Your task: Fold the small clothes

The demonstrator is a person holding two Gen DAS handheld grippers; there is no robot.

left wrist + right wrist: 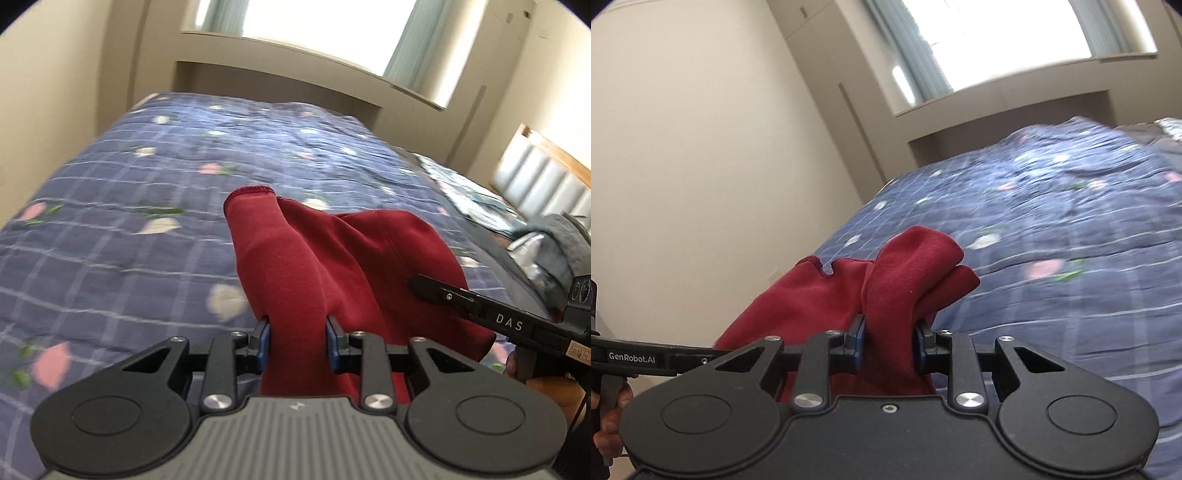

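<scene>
A small dark red garment (pixel 332 258) hangs lifted above the blue checked bedspread (pixel 129 206). My left gripper (pixel 298 341) is shut on a bunched fold of it, with a hemmed end standing up past the blue pads. My right gripper (pixel 889 343) is shut on another bunched part of the red garment (pixel 905 284). In the left wrist view the right gripper's black finger (pixel 439 290) reaches in from the right against the cloth. The left gripper's arm (pixel 646 358) shows at the left in the right wrist view, held by a hand (pixel 609 435).
The bedspread (pixel 1052 236) with pink and white flowers covers the bed. A padded headboard (pixel 543 177) and a grey cloth pile (pixel 554 243) lie at the right. Cream walls, a window (pixel 314 22) and pale curtains stand beyond the bed.
</scene>
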